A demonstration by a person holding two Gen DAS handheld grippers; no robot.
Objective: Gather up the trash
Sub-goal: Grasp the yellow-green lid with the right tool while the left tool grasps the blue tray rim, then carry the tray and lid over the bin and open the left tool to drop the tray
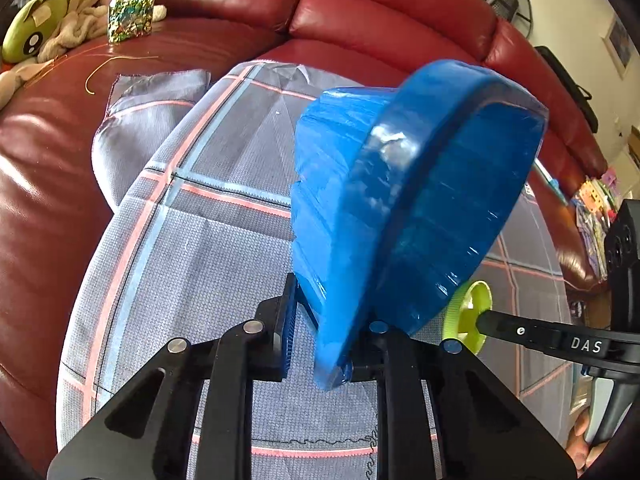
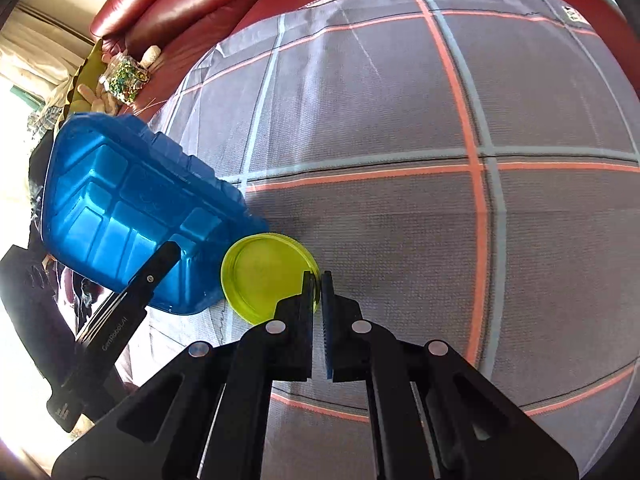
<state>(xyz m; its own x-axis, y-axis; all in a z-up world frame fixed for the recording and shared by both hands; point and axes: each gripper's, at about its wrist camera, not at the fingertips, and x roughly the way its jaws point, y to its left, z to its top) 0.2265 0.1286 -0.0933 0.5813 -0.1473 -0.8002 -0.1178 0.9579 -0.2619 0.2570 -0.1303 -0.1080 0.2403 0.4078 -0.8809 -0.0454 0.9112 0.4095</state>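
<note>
over the checked cloth [image 2: 400,120], left gripper [image 1: 332,332] jaws clench the light, flimsy blue tray's [image 1: 400,200] rim; right gripper [image 2: 318,300] jaws pinch the stiff yellow lid's [image 2: 264,276] edge.

I get bright daylight from the window [image 2: 24,80], blown out white; glare streaks the red leather sofa [image 1: 48,184], and fisheye bending darkens every edge.
</note>
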